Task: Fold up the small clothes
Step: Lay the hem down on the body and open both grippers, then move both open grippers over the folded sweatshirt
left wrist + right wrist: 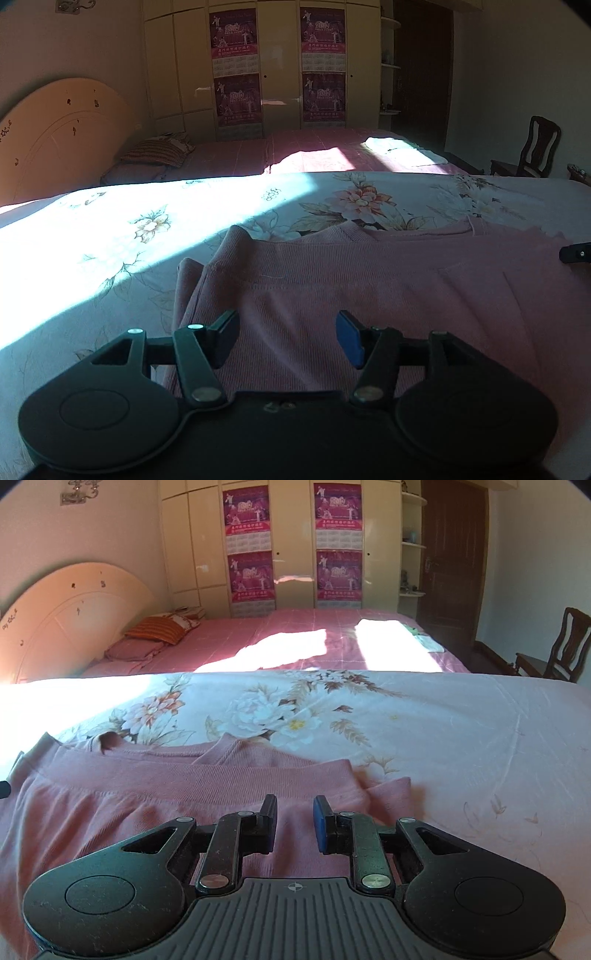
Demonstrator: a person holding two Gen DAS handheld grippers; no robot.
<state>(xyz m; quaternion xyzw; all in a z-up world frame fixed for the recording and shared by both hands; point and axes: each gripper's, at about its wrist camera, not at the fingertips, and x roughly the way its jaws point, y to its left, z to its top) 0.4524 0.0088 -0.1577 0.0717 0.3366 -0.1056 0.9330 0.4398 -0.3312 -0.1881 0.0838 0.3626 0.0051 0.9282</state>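
Note:
A pink ribbed knit garment point(369, 273) lies folded on the floral bedsheet point(110, 236), its ribbed edge toward the far side. My left gripper point(287, 321) hovers over the garment's left part, open, with a wide gap and nothing between the pads. In the right wrist view the same garment point(147, 797) fills the lower left, and my right gripper point(295, 805) sits over its right end near the ribbed band. Its jaws stand a narrow gap apart, with no cloth pinched between them. A black tip of the right gripper point(576, 253) shows at the left wrist view's right edge.
A second bed with a pink cover point(295, 638) and pillows point(159, 627) lies beyond. A wardrobe with posters point(251, 554) lines the back wall. A wooden chair point(554, 646) stands at the right, and a pale headboard point(66, 613) at the left. Bright sun patches fall on the sheet's left side.

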